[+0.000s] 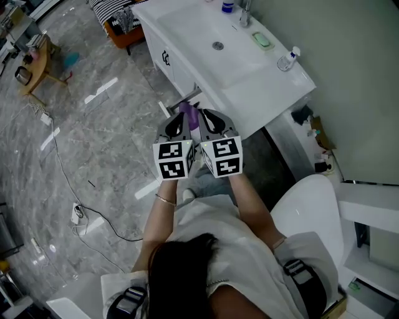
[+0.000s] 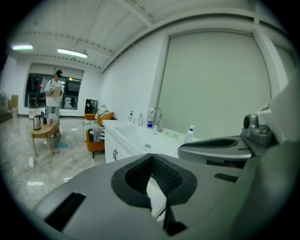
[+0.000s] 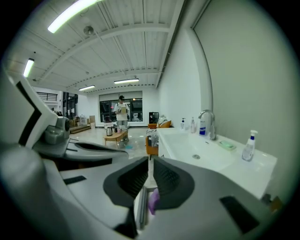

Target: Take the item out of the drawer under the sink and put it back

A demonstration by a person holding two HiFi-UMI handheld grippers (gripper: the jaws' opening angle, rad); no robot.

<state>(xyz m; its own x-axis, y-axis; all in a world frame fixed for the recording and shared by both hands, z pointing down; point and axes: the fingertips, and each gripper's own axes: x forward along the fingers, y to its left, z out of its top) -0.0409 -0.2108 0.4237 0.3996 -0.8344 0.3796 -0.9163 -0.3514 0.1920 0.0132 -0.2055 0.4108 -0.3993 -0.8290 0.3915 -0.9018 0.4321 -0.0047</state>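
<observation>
1. the grey marble floor [image 1: 93,124] fills the left of the head view, with a cable trailing across it.
2. the white vanity [image 1: 262,93] runs along the wall, its basin [image 1: 199,31] sunk in the top. a faucet [image 1: 245,12] stands at the back.
3. the person sits in front of the vanity with both arms stretched forward, holding the two grippers side by side and close together below the counter's front edge.
4. the left gripper [image 2: 151,159] has its pads meeting at the tips and nothing between them. only a narrow wedge of light shows lower down.
5. the right gripper [image 3: 150,161] is closed to a thin slit and grips nothing.
6. the purple item [image 1: 189,115] sits low between the two gripper heads, just under the counter edge. in the right gripper view it shows through the slit below the pads, beside a grey strip. i cannot tell whether it rests in the drawer.
7. a spray bottle [image 1: 288,59] stands near the counter's corner.
8. a green soap [image 1: 262,40] lies beside the basin.
</observation>
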